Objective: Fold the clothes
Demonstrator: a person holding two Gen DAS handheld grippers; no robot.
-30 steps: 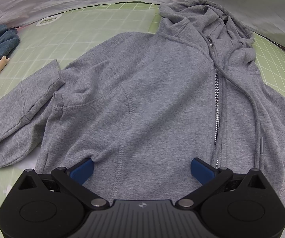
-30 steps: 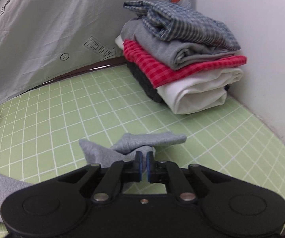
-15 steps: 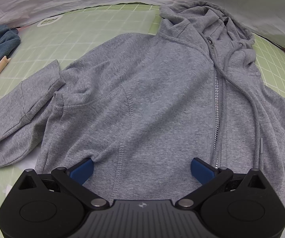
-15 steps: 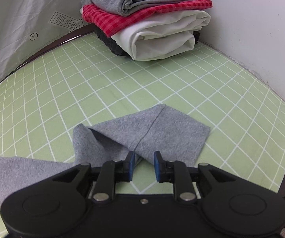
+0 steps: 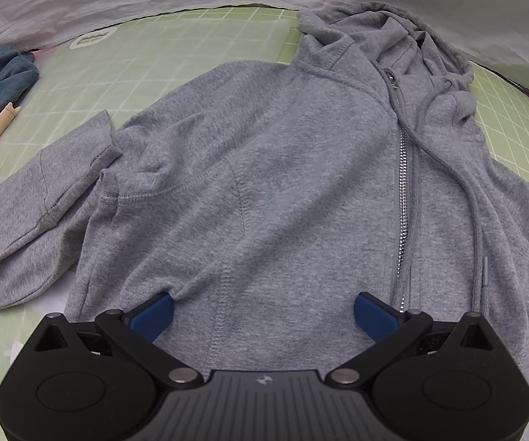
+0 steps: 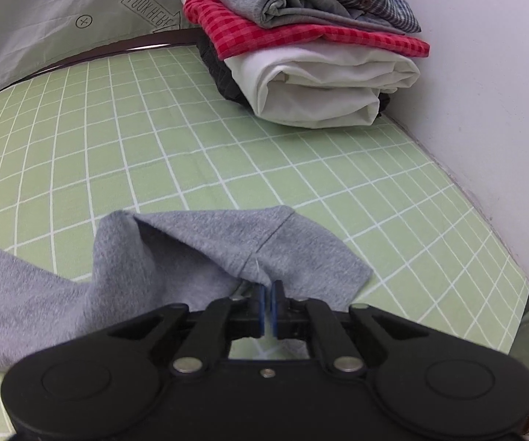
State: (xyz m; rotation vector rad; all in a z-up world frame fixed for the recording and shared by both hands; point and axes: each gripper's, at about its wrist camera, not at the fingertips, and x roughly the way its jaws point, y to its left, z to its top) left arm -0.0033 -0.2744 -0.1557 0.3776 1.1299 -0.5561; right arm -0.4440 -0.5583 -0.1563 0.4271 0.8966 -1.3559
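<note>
The hoodie (image 5: 282, 169) is spread flat on the mat (image 6: 117, 139), its hem between the wide-open fingers of the left gripper (image 5: 262, 312). Its sleeve (image 6: 227, 242) is pinched at the cuff by the closed right gripper (image 6: 267, 301).

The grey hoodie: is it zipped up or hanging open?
Zipped. The grey hoodie lies spread flat, its zipper teeth closed from collar toward hem; the bottom end hides behind the left gripper.
</note>
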